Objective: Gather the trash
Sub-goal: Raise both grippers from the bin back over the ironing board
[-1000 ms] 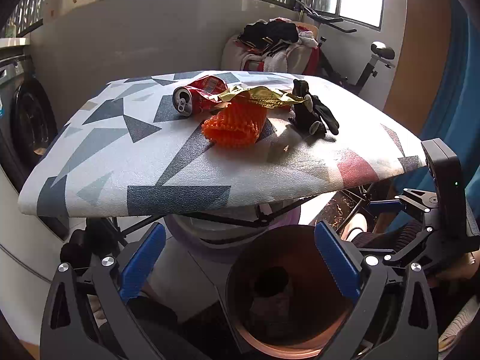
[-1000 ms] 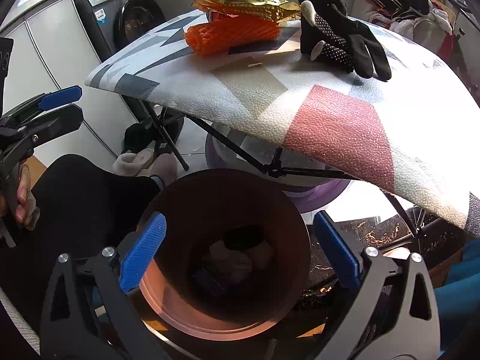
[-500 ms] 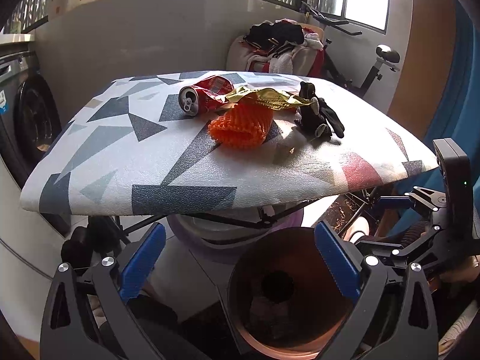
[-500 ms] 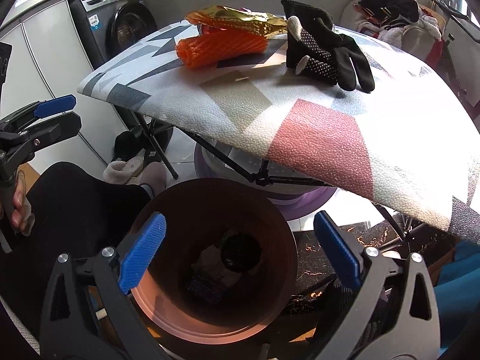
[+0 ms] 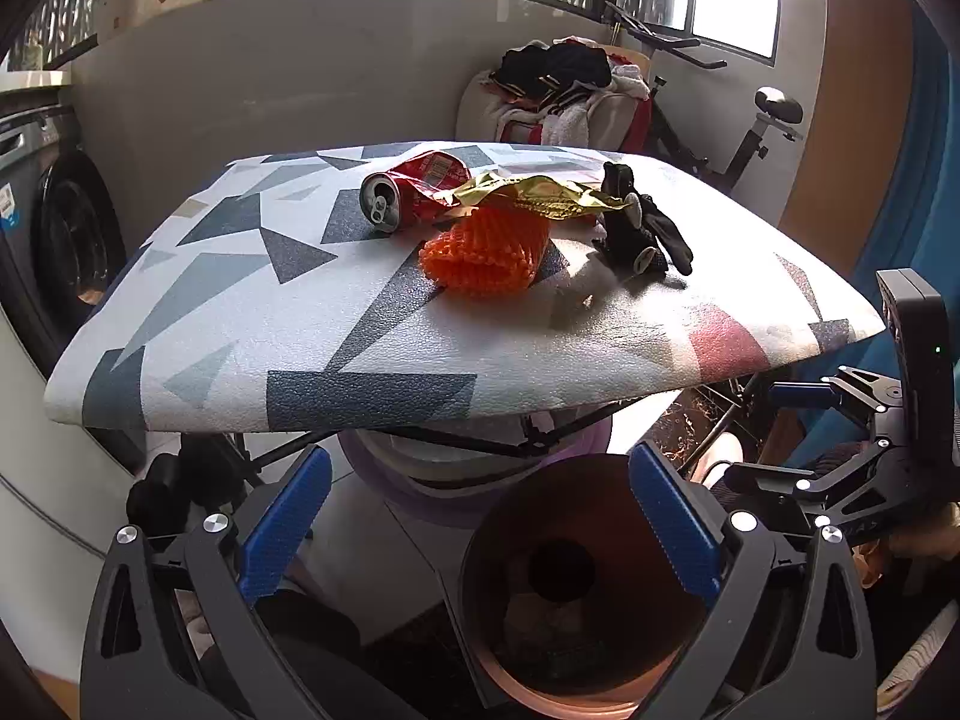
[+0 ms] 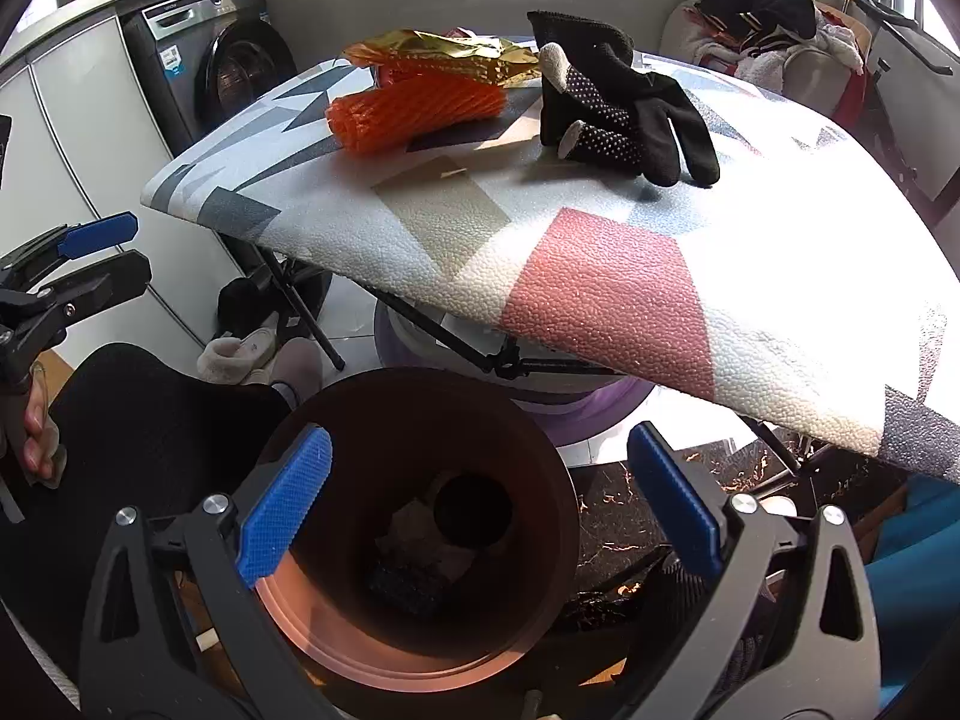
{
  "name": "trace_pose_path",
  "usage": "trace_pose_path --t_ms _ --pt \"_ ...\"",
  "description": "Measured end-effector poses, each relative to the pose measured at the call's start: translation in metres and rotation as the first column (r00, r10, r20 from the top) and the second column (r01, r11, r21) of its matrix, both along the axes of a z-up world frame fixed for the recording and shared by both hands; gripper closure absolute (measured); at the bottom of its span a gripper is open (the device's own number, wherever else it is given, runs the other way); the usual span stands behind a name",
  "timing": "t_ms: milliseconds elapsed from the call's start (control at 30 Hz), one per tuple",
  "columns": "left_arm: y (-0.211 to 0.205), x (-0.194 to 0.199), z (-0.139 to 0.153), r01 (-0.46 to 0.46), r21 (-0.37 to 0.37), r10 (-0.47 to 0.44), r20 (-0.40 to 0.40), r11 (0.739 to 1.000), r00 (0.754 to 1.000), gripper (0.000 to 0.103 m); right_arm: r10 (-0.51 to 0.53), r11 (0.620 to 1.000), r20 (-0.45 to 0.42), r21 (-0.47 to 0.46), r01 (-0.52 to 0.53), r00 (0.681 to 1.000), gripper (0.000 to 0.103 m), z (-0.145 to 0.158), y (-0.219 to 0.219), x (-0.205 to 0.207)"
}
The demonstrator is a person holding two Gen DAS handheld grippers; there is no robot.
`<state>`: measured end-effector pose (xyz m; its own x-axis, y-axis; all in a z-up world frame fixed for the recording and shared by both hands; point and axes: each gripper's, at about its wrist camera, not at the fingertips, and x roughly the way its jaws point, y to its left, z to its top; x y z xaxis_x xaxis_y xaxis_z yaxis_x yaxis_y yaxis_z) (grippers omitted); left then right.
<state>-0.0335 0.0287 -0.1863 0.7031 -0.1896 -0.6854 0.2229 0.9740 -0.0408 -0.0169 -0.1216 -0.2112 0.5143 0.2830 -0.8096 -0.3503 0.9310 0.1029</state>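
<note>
On the patterned ironing board (image 5: 252,324) lie a crushed red can (image 5: 408,192), a gold wrapper (image 5: 540,198), an orange foam net (image 5: 486,252) and a black glove (image 5: 642,228). The net (image 6: 414,111), wrapper (image 6: 438,54) and glove (image 6: 618,108) also show in the right wrist view. A brown bin (image 6: 336,618) with some trash inside stands below the board's near edge; it also shows in the left wrist view (image 5: 498,648). My left gripper (image 5: 474,516) is open and empty beside the bin. My right gripper (image 6: 474,498) is open and empty above the bin.
A washing machine (image 6: 234,66) stands left of the board. A pile of clothes (image 5: 570,90) and an exercise bike (image 5: 750,120) are behind it. The board's metal legs (image 6: 456,336) and a purple-white tub (image 5: 432,468) are underneath. Slippers (image 6: 240,354) lie on the floor.
Both grippers have risen slightly and drawn back from the bin, so the board's top shows more. Both stay open and empty. The trash on the board has not moved.
</note>
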Motion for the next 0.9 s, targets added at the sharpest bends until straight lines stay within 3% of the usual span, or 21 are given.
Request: trace_pose_path --t_ms 167,333,633,900 --pt "0.001 0.001 -0.001 -0.002 -0.001 0.002 -0.004 1.000 1.000 0.006 -0.019 1.000 0.017 0.013 0.019 1.000 0.006 0.005 -0.004 0.002" --pt "0.003 0.003 -0.002 -0.016 -0.006 0.016 -0.015 1.000 1.000 0.006 -0.041 0.997 0.100 -0.056 0.047 0.994 0.006 0.022 -0.011 0.010" --pt "0.008 0.009 -0.005 -0.042 -0.024 0.041 -0.034 0.999 0.999 0.006 -0.083 0.996 0.168 -0.014 0.086 0.982 0.006 0.053 -0.040 0.040" --pt "0.008 0.014 -0.009 -0.041 -0.026 0.040 -0.054 0.999 0.998 0.006 -0.071 0.996 0.225 -0.037 0.081 0.972 0.017 0.071 -0.039 0.066"
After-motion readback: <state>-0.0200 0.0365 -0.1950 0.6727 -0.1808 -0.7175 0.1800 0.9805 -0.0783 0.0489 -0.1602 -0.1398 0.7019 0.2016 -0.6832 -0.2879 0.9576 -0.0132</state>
